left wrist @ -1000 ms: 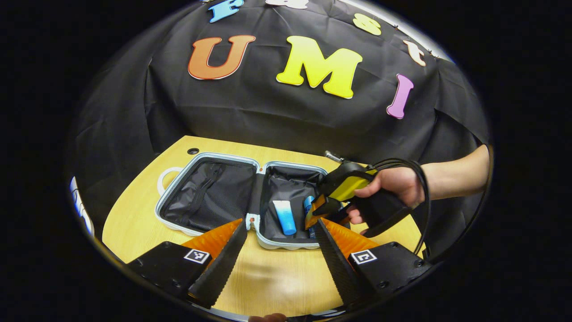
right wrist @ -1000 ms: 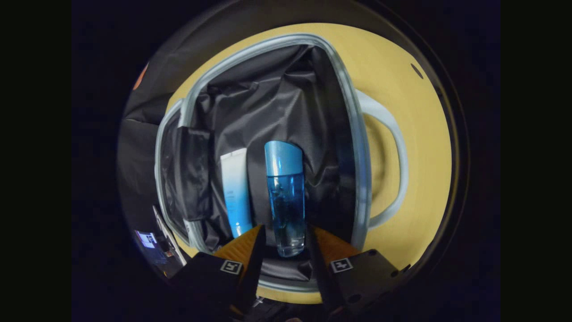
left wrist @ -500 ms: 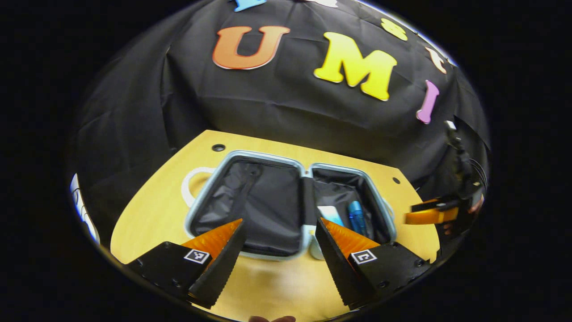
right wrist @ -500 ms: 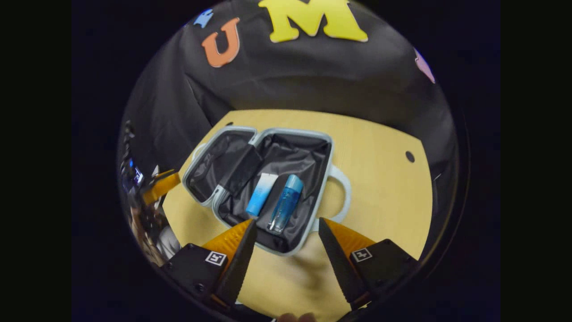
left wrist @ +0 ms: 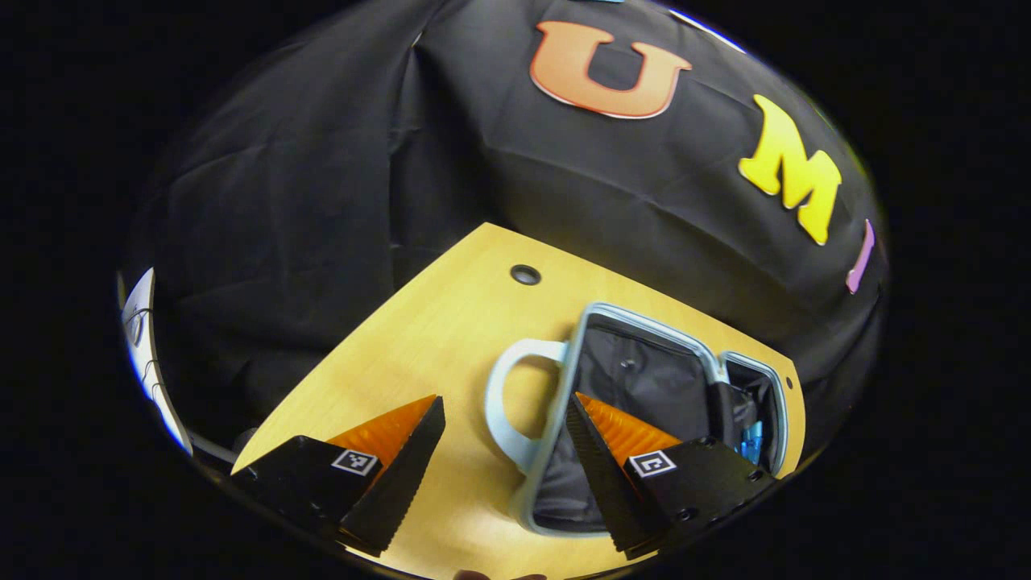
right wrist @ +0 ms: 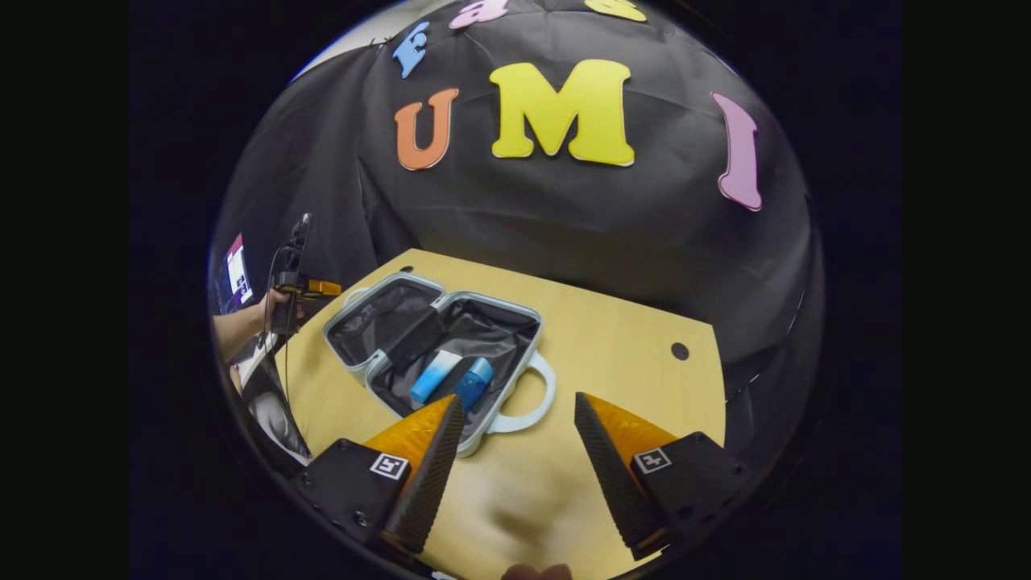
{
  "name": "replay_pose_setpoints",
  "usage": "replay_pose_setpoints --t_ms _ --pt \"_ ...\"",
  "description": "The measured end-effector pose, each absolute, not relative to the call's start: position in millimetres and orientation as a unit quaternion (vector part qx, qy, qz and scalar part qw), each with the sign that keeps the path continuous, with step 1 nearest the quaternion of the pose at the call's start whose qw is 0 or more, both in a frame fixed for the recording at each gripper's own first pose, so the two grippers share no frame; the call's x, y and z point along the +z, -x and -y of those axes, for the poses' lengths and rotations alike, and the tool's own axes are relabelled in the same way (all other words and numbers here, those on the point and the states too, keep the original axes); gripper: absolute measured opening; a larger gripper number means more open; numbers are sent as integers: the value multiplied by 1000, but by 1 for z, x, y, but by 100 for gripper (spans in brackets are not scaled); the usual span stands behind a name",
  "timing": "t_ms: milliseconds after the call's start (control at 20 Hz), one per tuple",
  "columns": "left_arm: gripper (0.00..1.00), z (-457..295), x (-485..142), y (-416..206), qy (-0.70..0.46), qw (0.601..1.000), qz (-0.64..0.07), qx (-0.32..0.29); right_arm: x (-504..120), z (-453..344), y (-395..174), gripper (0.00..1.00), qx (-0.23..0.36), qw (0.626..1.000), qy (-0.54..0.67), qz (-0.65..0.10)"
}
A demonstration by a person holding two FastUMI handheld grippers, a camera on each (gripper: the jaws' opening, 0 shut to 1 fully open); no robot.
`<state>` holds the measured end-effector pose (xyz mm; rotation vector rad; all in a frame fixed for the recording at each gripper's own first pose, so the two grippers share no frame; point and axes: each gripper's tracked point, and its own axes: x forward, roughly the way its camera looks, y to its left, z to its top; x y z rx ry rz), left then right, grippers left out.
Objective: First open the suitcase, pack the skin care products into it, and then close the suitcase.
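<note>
The pale blue suitcase (right wrist: pixel 364 372) lies open flat on the wooden table (right wrist: pixel 628 362), black lining up. In its right half lie a white-and-blue tube (right wrist: pixel 435 376) and a blue bottle (right wrist: pixel 474 384) side by side. My right gripper (right wrist: pixel 515 451) is open and empty, pulled back above the table near the right carry handle (right wrist: pixel 527 407). My left gripper (left wrist: pixel 503 451) is open and empty at the suitcase's left end (left wrist: pixel 644 379), its right finger over the rim by the left carry handle (left wrist: pixel 503 403). The left gripper (right wrist: pixel 302 286), held by a hand, also appears far left in the right gripper view.
Round cable holes sit in the table top (left wrist: pixel 525 275) (right wrist: pixel 680 351). The black cloth wall runs close behind the table. The table's left edge (left wrist: pixel 354 346) falls off toward a dark gap.
The right gripper drew back and up from the suitcase after leaving the blue bottle inside. The left gripper swung to the suitcase's left end, by its handle.
</note>
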<state>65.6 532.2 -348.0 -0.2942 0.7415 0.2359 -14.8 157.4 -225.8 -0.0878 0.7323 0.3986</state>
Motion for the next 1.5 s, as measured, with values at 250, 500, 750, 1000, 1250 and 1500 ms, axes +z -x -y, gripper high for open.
replay_pose_setpoints --t_ms 250,500,750,1000,1250,1500 --pt "95 -543 -398 -86 159 888 -414 124 -219 -140 18 83 171 915 44 -364" --pt "67 -533 -420 -99 193 868 -440 125 -217 -126 16 79 137 918 3 -373" --pt "17 -527 -411 -99 203 855 -453 147 -204 -111 13 79 117 927 -25 -356" --pt "7 -508 -314 -106 133 889 -407 160 -185 -93 21 83 109 941 -31 -319" --pt "4 -415 -186 -114 97 929 -344 98 -164 -87 39 83 131 954 -28 -267" --pt "3 -271 -128 -120 91 955 -280 27 -148 -52 64 82 110 966 -26 -233"
